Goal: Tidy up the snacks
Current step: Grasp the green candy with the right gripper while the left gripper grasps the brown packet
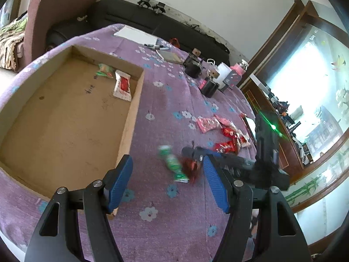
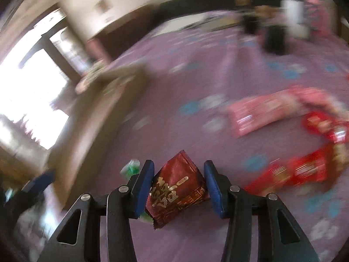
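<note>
The dark red snack packet [image 2: 177,188] sat between the blue pads of my right gripper [image 2: 178,185], both pads against its sides, so I took it as clamped on the packet, though only across a puffy middle. It hung low over the purple flowered cloth [image 1: 165,100] of the table, near the edge closest to me and just off the near right corner of the cardboard box [image 1: 134,100]. My worry was the hold: a slick, air-filled wrapper pinched that way could squirt out or twist before it crossed the box wall. A green packet [image 1: 173,163] lay right beside it, partly behind the pad, and I judged it could be dragged along or knocked off the table's near edge. My left gripper [image 1: 168,183] hovered with its jaws apart and nothing in them, close to the right one, so the two could clash if I swung across. Two packets already lay in the box's far right corner; the pink packet [image 2: 261,113] and the other red ones waited toward the table's right edge. The right wrist view was badly smeared, which made aiming chancy.
</note>
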A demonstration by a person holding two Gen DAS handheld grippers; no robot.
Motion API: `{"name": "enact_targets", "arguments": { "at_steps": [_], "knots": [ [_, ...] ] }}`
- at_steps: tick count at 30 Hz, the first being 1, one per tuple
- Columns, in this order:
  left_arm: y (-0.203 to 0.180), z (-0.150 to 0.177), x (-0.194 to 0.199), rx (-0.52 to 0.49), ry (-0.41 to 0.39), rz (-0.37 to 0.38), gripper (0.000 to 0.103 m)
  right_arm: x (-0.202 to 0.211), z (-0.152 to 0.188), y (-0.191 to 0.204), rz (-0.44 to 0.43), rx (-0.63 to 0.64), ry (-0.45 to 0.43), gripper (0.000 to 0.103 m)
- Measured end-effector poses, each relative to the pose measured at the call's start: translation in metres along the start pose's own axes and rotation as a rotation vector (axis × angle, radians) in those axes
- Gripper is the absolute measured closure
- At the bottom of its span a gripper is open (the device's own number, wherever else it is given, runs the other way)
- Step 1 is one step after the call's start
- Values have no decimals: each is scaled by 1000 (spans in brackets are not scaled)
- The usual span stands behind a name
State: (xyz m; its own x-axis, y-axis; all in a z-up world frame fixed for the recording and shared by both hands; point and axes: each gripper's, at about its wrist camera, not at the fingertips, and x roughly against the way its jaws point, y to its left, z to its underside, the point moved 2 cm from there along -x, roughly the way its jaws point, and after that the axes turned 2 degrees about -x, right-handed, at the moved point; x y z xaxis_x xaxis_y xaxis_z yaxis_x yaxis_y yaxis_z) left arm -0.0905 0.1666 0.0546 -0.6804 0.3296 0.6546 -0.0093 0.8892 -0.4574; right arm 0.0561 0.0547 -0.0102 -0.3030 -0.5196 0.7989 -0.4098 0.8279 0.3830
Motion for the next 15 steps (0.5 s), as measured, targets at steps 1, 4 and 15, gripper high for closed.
{"name": "enact_targets", "arguments": {
  "at_steps": [1,4,15],
  "knots": [
    [-1,1,-1,-2,6,2,36,0,5,5,-21,18,13,53],
    [-2,2,-3,3,12,3,36,8,14,8,61,44,-7,51],
    [-2,0,5,11,2,16,36,25,27,24,205,38,-142,40]
  ]
}}
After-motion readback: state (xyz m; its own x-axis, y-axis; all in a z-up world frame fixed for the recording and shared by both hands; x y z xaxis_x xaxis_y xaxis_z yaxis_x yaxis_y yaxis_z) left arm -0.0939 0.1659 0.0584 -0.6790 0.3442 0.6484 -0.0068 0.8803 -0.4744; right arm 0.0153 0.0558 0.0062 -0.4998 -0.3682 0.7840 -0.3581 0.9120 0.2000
